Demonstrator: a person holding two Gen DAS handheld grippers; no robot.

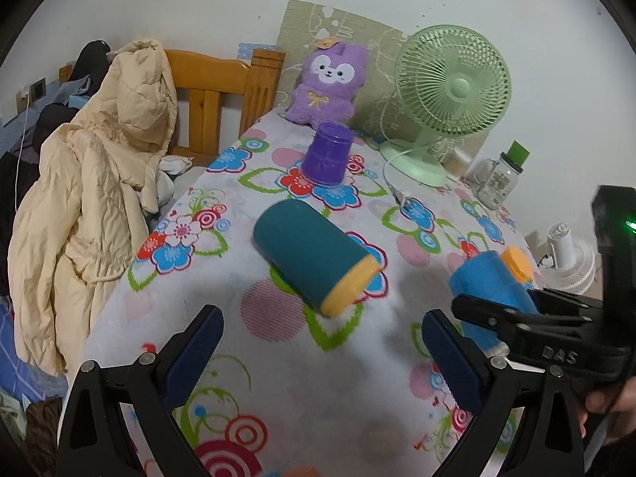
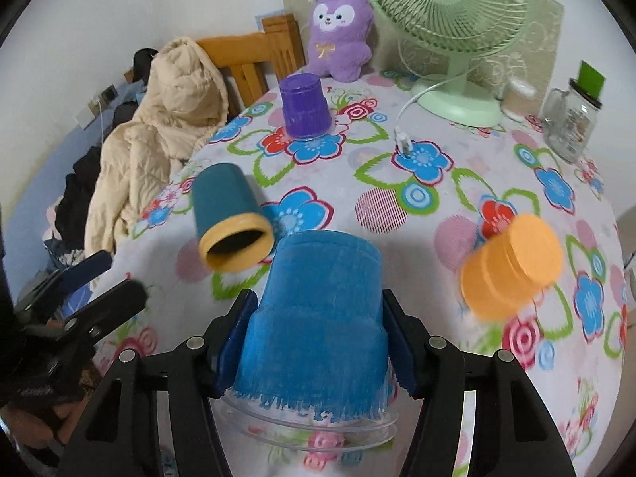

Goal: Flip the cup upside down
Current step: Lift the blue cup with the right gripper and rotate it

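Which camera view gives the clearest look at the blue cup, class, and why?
The right wrist view: the blue cup fills the foreground, clamped between the right tool, its closed base pointing away. The left wrist view shows only part of the blue cup at its right edge, behind that tool's black frame.

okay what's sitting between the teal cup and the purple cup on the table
Nothing: only bare flowered tablecloth lies between the teal cup and purple cup, in the right wrist view.
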